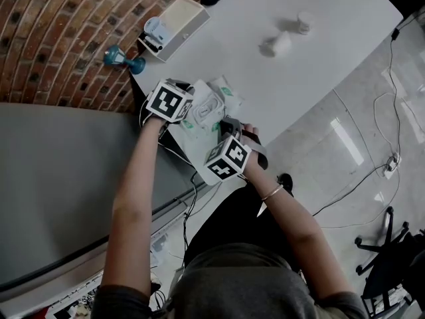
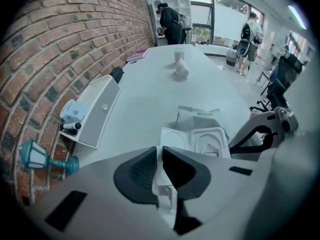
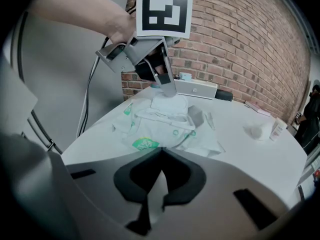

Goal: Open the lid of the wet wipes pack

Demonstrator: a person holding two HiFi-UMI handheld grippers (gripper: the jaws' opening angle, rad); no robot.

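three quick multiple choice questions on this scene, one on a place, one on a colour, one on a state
1. Where does the box stand?
A. by the brick wall
B. in the middle of the table
C. on the floor

2. What colour is the round logo on the pack?
A. red
B. green
C. blue

3. How is the pack's lid?
A. shut flat
B. torn off
C. flipped open

Answers:
1 A: the head view shows the box at the table's edge, along the bricks.
2 B: the right gripper view shows a green disc on the white film.
3 C: the left gripper view shows the lid swung back, its edge pinched in the left hand-held gripper.
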